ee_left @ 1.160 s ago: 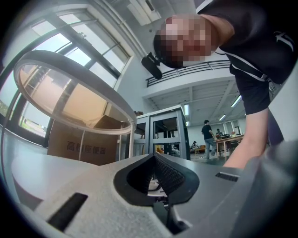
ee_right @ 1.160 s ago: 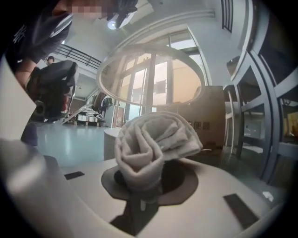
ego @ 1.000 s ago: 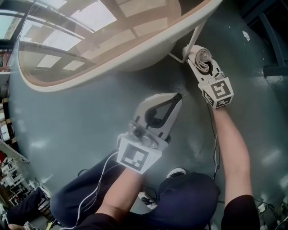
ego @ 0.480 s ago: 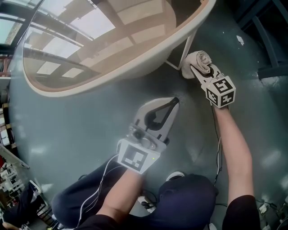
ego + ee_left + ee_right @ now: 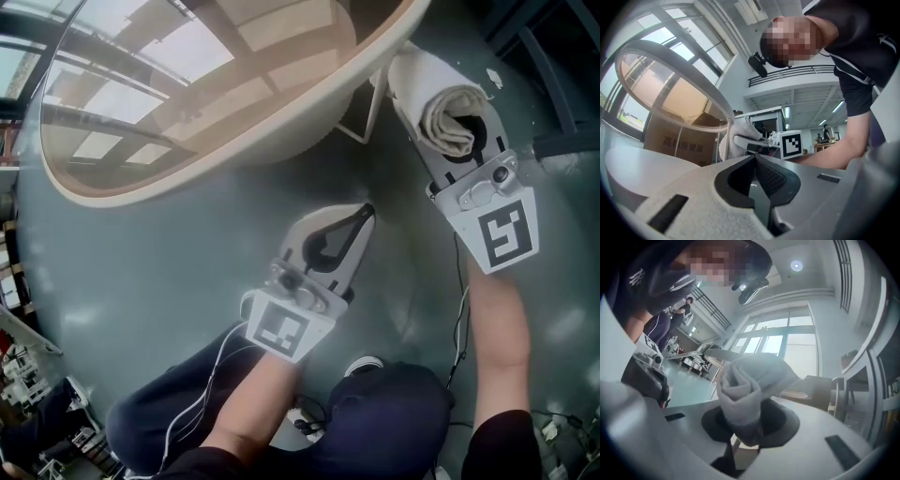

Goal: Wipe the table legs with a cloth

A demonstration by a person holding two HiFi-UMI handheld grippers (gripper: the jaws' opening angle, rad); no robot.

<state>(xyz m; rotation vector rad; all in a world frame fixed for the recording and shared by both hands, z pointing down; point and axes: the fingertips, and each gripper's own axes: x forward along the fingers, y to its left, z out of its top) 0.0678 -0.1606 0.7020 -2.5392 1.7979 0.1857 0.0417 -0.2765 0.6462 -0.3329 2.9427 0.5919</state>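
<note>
A round glass-topped table with a cream rim [image 5: 281, 131] fills the upper left of the head view. Its thin white leg [image 5: 373, 108] runs down just under the rim. My right gripper [image 5: 448, 117] is shut on a rolled pale cloth [image 5: 422, 80], which lies close against that leg. In the right gripper view the cloth [image 5: 747, 376] bulges out between the jaws. My left gripper [image 5: 361, 217] hangs lower over the grey floor, jaws shut and empty [image 5: 754, 161]. From there the cloth [image 5: 736, 140] shows beside the table rim [image 5: 670, 61].
Grey floor [image 5: 169, 253] lies all around. The person's knees and a shoe [image 5: 370, 361] are at the bottom, with white cables trailing. A cardboard box [image 5: 679, 140] stands behind the table. Dark furniture legs [image 5: 562, 75] are at the far right.
My right gripper has risen with the cloth up along the table leg toward the rim and now looks much larger. The left gripper has hardly moved.
</note>
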